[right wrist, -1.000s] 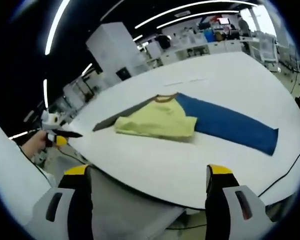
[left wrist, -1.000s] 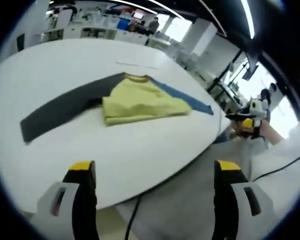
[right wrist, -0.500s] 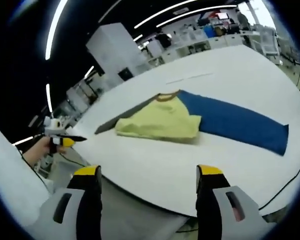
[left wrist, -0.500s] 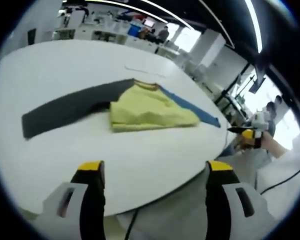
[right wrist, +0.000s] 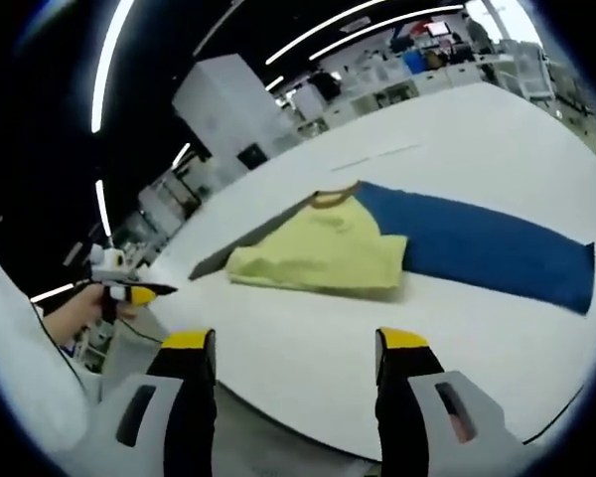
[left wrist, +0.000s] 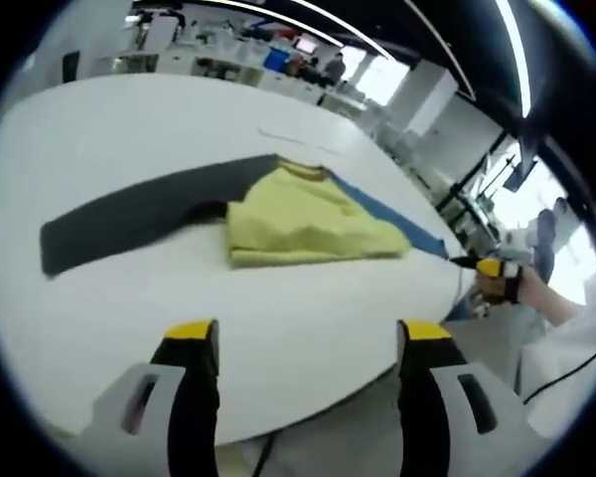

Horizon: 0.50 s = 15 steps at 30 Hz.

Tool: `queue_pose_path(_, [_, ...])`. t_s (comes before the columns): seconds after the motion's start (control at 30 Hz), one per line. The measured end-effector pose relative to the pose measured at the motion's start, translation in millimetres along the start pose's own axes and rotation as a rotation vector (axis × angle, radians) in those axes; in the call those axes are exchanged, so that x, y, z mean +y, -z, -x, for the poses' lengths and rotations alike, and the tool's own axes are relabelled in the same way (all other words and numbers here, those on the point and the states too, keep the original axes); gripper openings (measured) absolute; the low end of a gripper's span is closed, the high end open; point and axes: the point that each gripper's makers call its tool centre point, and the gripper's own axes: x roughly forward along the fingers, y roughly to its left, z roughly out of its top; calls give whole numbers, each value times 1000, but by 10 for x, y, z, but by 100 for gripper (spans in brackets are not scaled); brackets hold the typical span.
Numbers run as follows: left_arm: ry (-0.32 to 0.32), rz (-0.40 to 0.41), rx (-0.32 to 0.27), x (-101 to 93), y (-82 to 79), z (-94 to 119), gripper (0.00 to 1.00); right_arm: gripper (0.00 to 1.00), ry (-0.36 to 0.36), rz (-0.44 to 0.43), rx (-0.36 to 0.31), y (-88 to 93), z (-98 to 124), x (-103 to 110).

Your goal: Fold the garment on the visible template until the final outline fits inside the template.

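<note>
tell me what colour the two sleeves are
One sleeve is blue, the other sleeve dark grey; the left gripper view shows both.

Yellow garment (left wrist: 303, 219), dark grey and blue sleeves; white table (left wrist: 308, 318).

A broad white counter (left wrist: 99, 298) carries everything. Beyond its far edge stand white shelves and desks (left wrist: 189, 60), a tall white cabinet (right wrist: 228, 109), and long ceiling lights (right wrist: 104, 70) overhead.
</note>
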Motion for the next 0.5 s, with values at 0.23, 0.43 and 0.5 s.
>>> queue_pose_path(0.23, [-10, 16, -19, 140, -89, -166, 62, 61, 20, -18, 7, -34, -147, -145])
queue_pose_path(0.43, [-19, 27, -16, 245, -135, -278, 57, 56, 42, -42, -2, -80, -255, -270])
queue_pose_path(0.5, [-22, 26, -9, 280, -141, -318, 56, 55, 46, -50, 2, -78, -291, -295])
